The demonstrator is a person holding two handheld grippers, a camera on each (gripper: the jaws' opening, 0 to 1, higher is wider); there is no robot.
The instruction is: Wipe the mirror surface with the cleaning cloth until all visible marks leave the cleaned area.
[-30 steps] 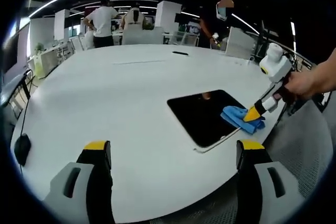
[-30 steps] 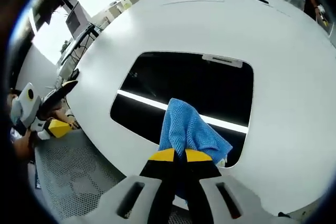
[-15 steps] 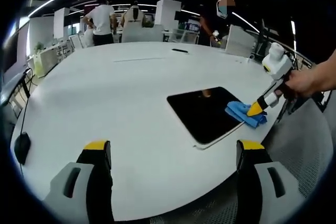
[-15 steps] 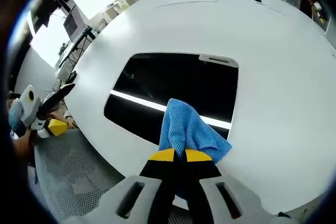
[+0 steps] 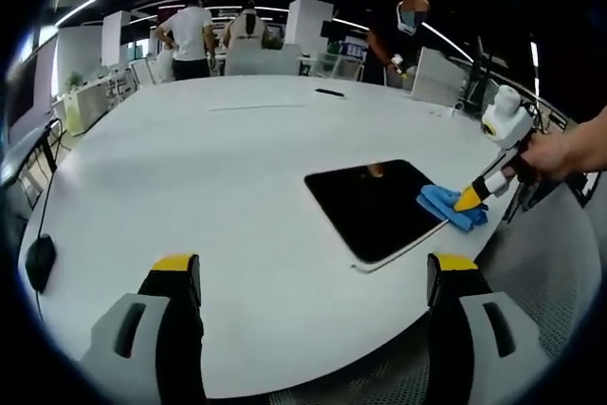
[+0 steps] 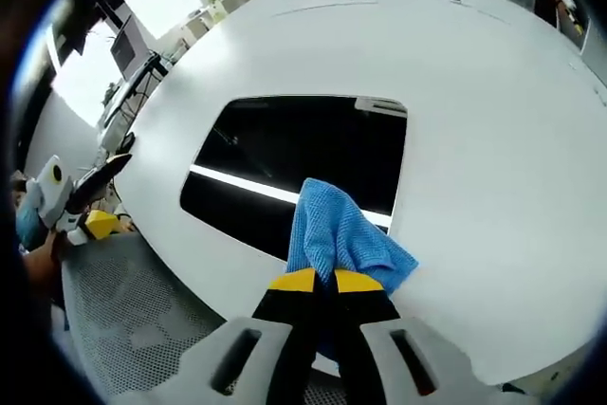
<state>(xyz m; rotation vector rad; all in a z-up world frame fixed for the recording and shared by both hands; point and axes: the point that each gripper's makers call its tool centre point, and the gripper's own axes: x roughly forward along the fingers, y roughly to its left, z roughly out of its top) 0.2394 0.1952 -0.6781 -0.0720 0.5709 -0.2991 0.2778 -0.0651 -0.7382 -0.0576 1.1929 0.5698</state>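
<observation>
A dark rectangular mirror (image 5: 372, 206) (image 6: 285, 163) lies flat on the white round table (image 5: 218, 168) (image 6: 493, 158), near its edge. My right gripper (image 6: 317, 280) (image 5: 467, 200) is shut on a blue cleaning cloth (image 6: 341, 234) (image 5: 450, 207), which rests on the mirror's corner and hangs over onto the table. A bright light strip reflects across the glass. My left gripper (image 5: 313, 267) stands open above the table's near edge, well left of the mirror, with nothing between its jaws.
A black mouse (image 5: 40, 267) lies at the table's left edge and a small dark object (image 5: 330, 93) far across it. A grey mesh chair (image 6: 142, 320) sits below the table edge. Several people (image 5: 190, 40) stand among desks behind.
The right gripper has slid the cloth towards the mirror's right-hand corner, so more of it now overlaps the table. The left gripper has held its place.
</observation>
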